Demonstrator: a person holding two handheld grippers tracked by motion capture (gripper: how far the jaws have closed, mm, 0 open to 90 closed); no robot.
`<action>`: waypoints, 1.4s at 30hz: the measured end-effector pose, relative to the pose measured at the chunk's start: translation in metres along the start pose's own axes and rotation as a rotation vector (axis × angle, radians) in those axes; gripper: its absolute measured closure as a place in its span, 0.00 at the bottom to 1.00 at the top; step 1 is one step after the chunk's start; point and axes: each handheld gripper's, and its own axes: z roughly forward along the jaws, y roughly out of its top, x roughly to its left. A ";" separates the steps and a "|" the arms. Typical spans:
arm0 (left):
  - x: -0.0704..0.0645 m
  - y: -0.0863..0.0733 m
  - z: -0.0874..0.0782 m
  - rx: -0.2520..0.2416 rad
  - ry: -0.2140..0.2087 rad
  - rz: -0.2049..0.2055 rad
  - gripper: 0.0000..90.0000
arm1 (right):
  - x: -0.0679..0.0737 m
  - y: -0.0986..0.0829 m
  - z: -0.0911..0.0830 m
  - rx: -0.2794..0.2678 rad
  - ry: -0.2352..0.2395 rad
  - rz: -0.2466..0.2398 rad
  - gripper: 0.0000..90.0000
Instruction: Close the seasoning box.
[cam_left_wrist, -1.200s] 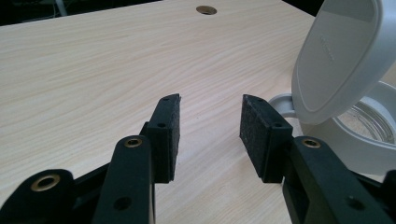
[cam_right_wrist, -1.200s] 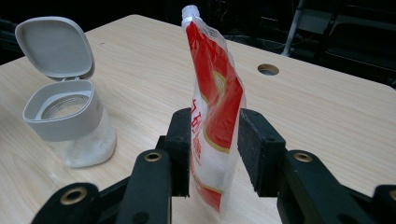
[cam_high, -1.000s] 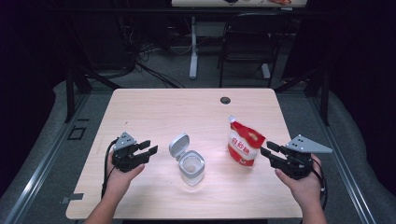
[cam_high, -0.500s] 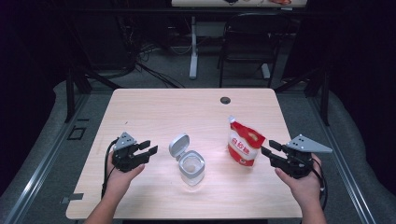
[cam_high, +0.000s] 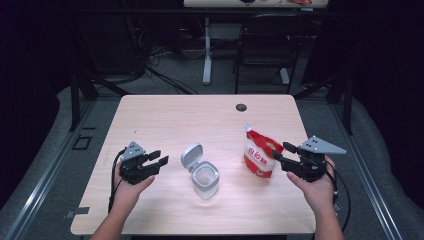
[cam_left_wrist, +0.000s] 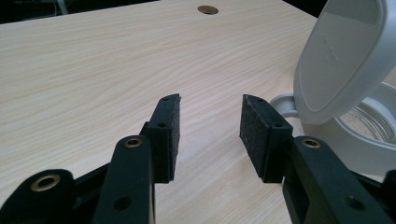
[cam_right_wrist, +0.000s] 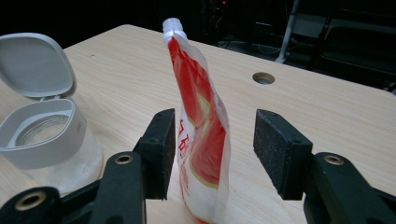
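In the right gripper view, the bottom of the red pouch (cam_right_wrist: 201, 140) is cut off by the lower edge, and the jar (cam_right_wrist: 49, 140) loses its left side at the frame edge. In the left gripper view, the jar lid (cam_left_wrist: 343, 51) runs out at the top and right. The print on the pouch is perhaps lettering, too small to read.

The left black two-jaw gripper (cam_high: 155, 162) has a small grey three-cornered plate on top and a thin black cable looping off its back. The right black two-jaw gripper (cam_high: 281, 152) has a bigger grey three-cornered plate and a black cable too. Each jaw ends in a flat, rough black pad (cam_left_wrist: 166, 133). The jaw arms have small round brass-coloured screw holes (cam_right_wrist: 123, 159). The person's arms are bare, with no sleeves.
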 end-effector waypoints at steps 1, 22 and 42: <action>0.000 0.000 0.000 0.000 0.000 0.000 0.65 | 0.000 0.000 0.000 0.000 0.000 0.000 0.55; 0.002 -0.002 0.001 0.001 0.003 -0.004 0.65 | -0.002 -0.043 0.041 0.001 0.046 0.050 0.49; 0.002 -0.002 0.001 -0.001 0.005 -0.009 0.65 | 0.000 -0.062 0.066 0.024 0.030 0.035 0.50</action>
